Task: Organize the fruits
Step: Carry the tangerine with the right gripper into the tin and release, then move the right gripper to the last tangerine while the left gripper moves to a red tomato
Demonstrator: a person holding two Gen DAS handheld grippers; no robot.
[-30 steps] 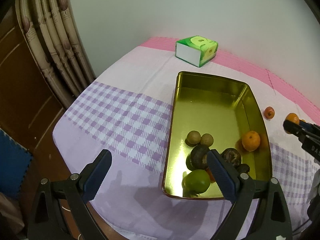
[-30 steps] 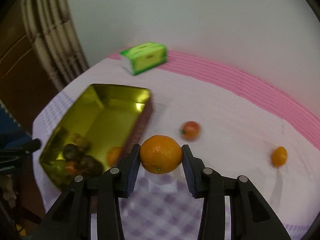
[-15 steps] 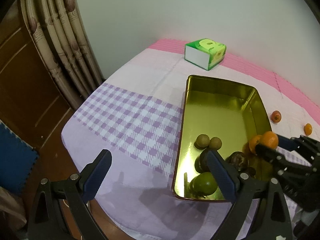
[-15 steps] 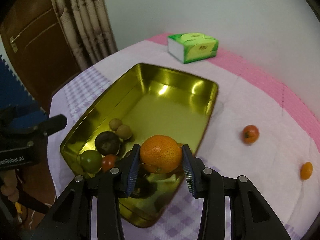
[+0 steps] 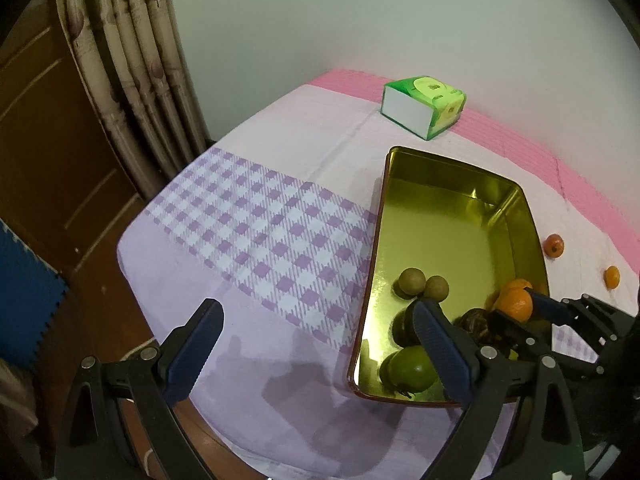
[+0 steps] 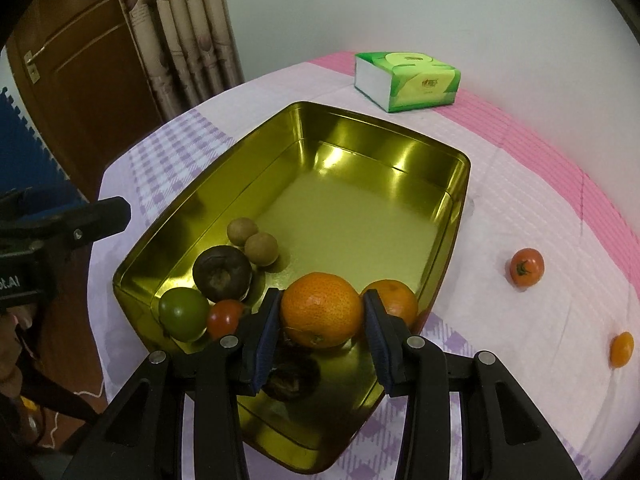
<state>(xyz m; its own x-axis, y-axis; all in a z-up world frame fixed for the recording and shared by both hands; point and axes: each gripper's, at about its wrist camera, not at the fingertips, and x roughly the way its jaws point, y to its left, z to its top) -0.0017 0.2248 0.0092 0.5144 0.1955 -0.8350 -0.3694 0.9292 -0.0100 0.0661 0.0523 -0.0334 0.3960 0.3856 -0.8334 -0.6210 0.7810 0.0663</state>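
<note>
We have carried the orange (image 6: 321, 310), clamped in the right tongs (image 6: 322, 314), from the bench (image 6: 520, 208) to above the gold tray (image 6: 384, 132), beside another orange (image 6: 396, 298). Left tongs (image 5: 316, 354) gape empty. Next step: release. Two small fruits remain outside.

Glossy gold metal tin (image 6: 448, 184), mirror-bright inside. Matt woven checked cloth (image 5: 256, 232) over the bench. Dimpled, faintly shiny peel on the orange (image 6: 322, 310). Matt black plastic right claw (image 6: 320, 320), ribbed blue pads (image 6: 267, 332). Smooth printed paper tissue box (image 6: 406, 80).
</note>
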